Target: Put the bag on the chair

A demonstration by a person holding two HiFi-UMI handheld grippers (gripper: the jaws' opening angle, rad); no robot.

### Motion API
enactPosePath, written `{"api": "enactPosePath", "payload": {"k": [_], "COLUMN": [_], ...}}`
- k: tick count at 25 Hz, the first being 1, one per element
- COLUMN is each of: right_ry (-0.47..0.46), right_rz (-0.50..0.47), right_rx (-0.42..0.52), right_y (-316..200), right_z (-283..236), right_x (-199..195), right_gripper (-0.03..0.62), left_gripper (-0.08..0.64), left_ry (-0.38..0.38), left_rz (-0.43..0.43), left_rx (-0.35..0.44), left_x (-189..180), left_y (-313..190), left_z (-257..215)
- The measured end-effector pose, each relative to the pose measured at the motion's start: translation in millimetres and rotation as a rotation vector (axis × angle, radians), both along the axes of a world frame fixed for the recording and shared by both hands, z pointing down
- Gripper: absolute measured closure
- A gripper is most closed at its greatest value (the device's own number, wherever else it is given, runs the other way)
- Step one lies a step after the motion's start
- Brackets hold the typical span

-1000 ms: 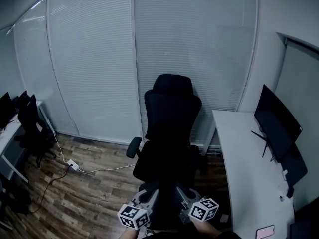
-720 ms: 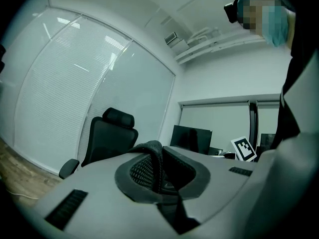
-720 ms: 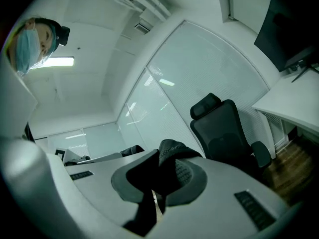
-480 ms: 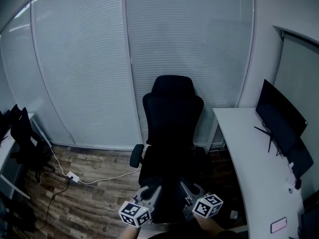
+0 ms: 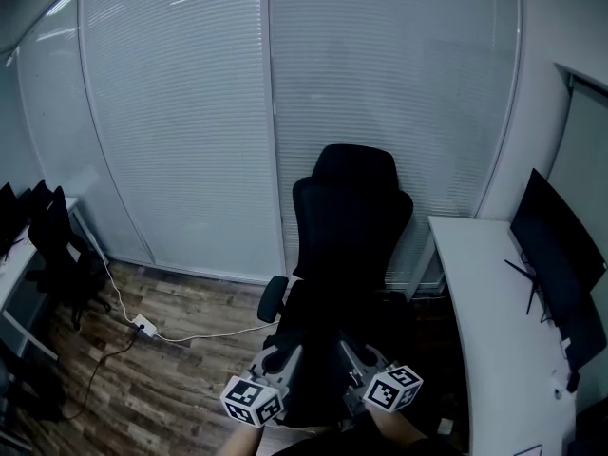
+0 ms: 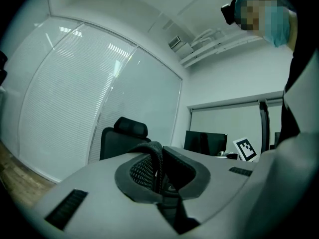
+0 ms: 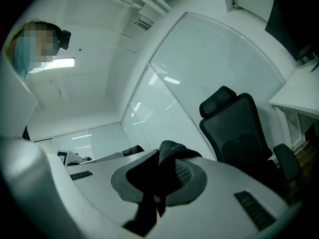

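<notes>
A black office chair (image 5: pixel 353 218) with a headrest stands straight ahead, in front of the blinds. At the bottom of the head view, my left gripper (image 5: pixel 284 357) and right gripper (image 5: pixel 351 355) sit side by side, with the black bag (image 5: pixel 317 392) hanging as a dark mass between them before the chair's seat. In the left gripper view the left gripper (image 6: pixel 160 166) is shut on a black woven strap (image 6: pixel 152 155), and the chair (image 6: pixel 117 140) shows beyond. The right gripper (image 7: pixel 162 176) is likewise shut on a black strap (image 7: pixel 172 150), with the chair (image 7: pixel 234 129) at the right.
A white desk (image 5: pixel 489 335) with a dark monitor (image 5: pixel 560 259) runs along the right. More black chairs (image 5: pixel 59 247) and a desk stand at the far left. A white power strip (image 5: pixel 142 328) and its cable lie on the wood floor.
Both grippers have carried the bag forward together. The chair now stands slightly larger and further right in the head view. The grips on the straps are unchanged.
</notes>
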State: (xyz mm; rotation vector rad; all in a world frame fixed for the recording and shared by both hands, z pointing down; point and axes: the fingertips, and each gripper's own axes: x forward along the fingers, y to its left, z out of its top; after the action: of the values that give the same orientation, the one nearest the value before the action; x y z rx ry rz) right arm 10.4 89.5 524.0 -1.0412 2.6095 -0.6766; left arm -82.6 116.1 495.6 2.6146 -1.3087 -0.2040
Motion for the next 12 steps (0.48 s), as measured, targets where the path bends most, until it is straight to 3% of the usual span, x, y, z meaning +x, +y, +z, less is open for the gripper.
{"api": "enactPosePath", "payload": {"k": [6, 12], "right_ry": [-0.004, -0.011], "right_rz": [-0.086, -0.176], "right_rx": [-0.016, 0.011], "right_y": [-31, -76], "right_z": [-2, -18], "right_x": [2, 10], "right_gripper": [0.532, 0.532], "left_gripper": [0.518, 0.518], "left_ry": [0.02, 0.027], "left_rz": [-0.077, -0.158], "left_rx": [-0.012, 0.033], "left_x": [3, 10], "left_y": [-24, -63], "left_z": [-2, -20]}}
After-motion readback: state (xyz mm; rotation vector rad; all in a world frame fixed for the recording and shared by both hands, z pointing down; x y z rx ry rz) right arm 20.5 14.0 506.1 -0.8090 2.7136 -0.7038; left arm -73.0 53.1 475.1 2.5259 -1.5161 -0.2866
